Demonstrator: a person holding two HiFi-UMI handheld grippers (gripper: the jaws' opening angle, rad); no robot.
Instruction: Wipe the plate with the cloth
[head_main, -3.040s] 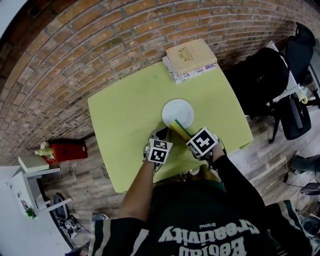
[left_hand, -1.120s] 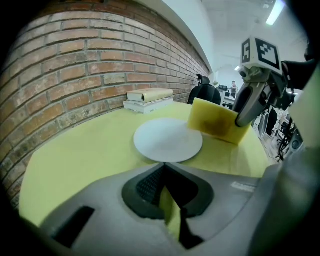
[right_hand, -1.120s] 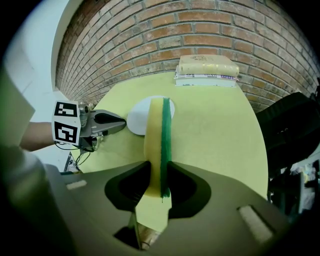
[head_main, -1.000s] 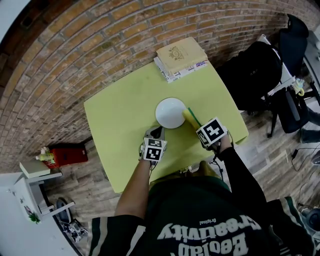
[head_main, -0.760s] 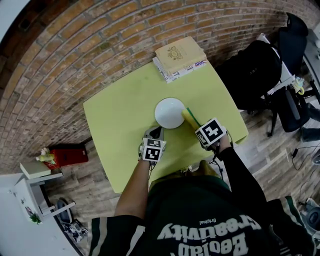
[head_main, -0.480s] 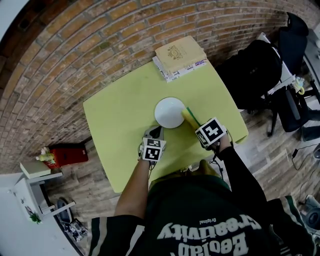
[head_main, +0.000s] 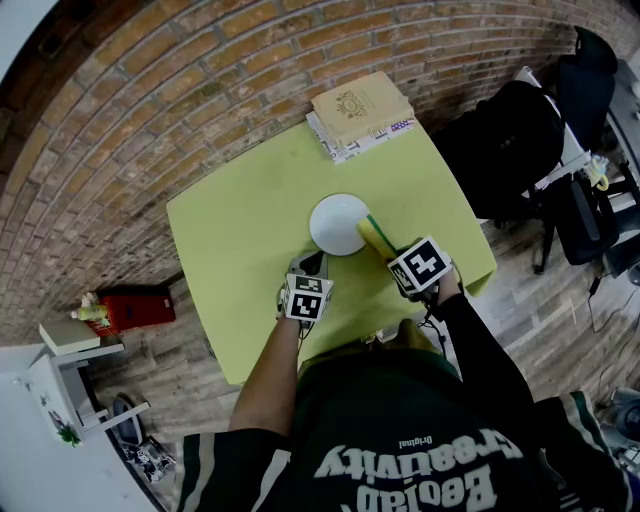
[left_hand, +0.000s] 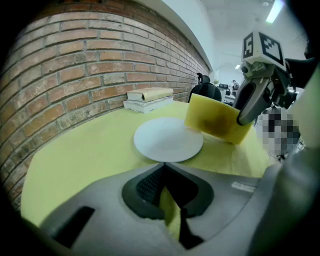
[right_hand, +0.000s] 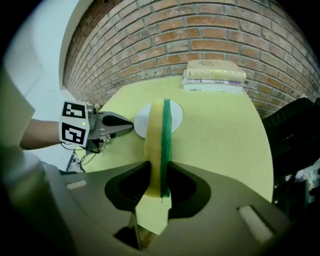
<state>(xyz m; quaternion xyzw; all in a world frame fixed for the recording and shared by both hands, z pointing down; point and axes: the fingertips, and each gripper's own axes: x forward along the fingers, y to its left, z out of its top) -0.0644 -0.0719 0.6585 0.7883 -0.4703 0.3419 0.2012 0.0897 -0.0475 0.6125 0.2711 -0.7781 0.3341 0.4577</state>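
Jaws of the right gripper (right_hand: 159, 172) clamp the cloth (right_hand: 163, 131), a yellow pad with a green face, held on edge. It meets the white plate (head_main: 336, 222) at its 4 o'clock rim. That plate sits mid-tabletop (head_main: 235, 245). At the plate's 7 o'clock, just beside the rim, the left gripper (left_hand: 164, 167) points in, jaws pressed together with nothing between. Stacked books (head_main: 362, 110) lie at the tabletop's 12 o'clock edge, near a brick wall (head_main: 150, 90).

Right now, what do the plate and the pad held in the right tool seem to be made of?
The plate: smooth, white, thin-rimmed; ceramic or melamine, cannot tell. The pad in the right tool: thick yellow foam with a thin green scouring layer on one face, likely a kitchen sponge.
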